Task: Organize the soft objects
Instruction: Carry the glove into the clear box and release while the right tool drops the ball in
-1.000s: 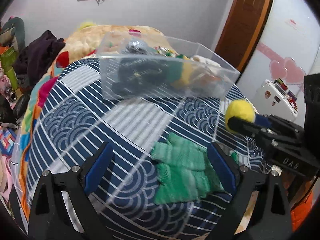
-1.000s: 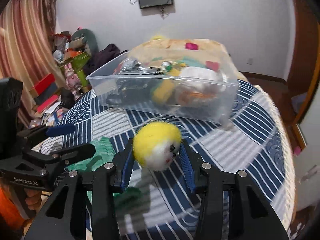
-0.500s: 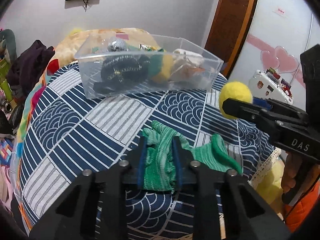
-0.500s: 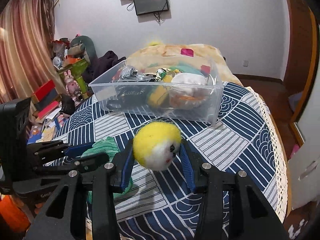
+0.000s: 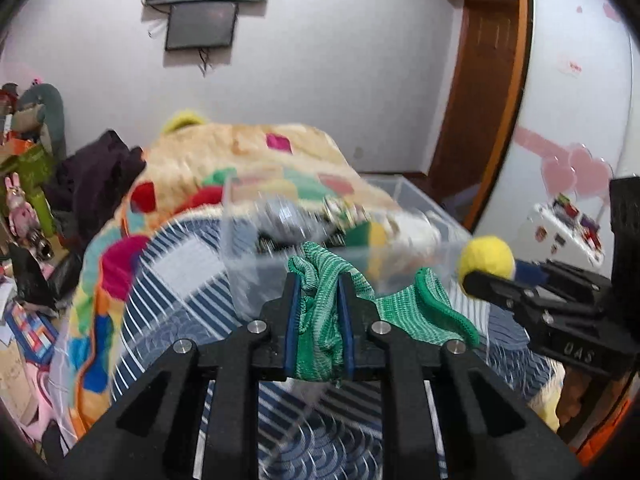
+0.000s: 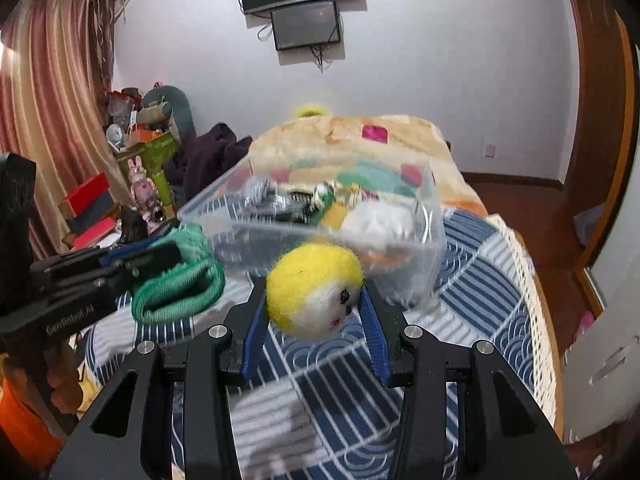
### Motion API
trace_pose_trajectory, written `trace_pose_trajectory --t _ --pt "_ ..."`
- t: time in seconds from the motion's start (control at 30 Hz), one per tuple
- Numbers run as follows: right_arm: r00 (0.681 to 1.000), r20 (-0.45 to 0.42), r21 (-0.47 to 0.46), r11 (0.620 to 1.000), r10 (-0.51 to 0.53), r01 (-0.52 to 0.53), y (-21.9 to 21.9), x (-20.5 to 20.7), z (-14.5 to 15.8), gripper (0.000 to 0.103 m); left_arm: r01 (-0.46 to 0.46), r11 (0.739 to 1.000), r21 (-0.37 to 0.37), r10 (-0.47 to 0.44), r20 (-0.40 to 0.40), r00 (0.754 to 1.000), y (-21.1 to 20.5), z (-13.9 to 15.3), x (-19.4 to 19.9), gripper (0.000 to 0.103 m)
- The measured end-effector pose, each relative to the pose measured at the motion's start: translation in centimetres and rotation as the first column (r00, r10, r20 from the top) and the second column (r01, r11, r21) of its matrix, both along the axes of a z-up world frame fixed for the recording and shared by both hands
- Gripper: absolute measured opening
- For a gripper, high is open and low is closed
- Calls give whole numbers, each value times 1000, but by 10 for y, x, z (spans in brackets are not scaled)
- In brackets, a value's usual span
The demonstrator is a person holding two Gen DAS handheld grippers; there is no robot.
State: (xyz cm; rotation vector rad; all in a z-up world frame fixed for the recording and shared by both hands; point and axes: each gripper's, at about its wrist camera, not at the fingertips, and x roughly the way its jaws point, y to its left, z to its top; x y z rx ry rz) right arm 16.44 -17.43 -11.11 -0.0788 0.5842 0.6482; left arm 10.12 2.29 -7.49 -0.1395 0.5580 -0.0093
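Left wrist: left tool (image 5: 318, 316) clamps green glove (image 5: 320, 308), cuff trailing right | right tool (image 6: 314, 312) grips yellow plush ball (image 6: 314, 290)

A green knitted glove (image 5: 320, 312) hangs bunched and crumpled, off the bedspread, with its cuff trailing to the right. A round, fuzzy yellow plush ball (image 6: 314, 290) with a white face and black eyes hangs near it. Behind both stands a clear plastic bin (image 6: 434, 240), filled with mixed soft items.
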Motion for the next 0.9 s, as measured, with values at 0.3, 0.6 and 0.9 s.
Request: trace_pose_trajectory --t 0.3,0.6,0.9 --pt "998 57 39 999 -8 6 14 22 25 41 -94 995 30 92 54 994 20 17 37 18" --pt "999 46 40 999 -9 7 35 49 28 41 -122 991 53 121 17 993 23 0 71 18" --pt "999 -43 30 1000 4 -2 52 70 4 41 -113 990 78 117 -47 992 20 -24 99 18"
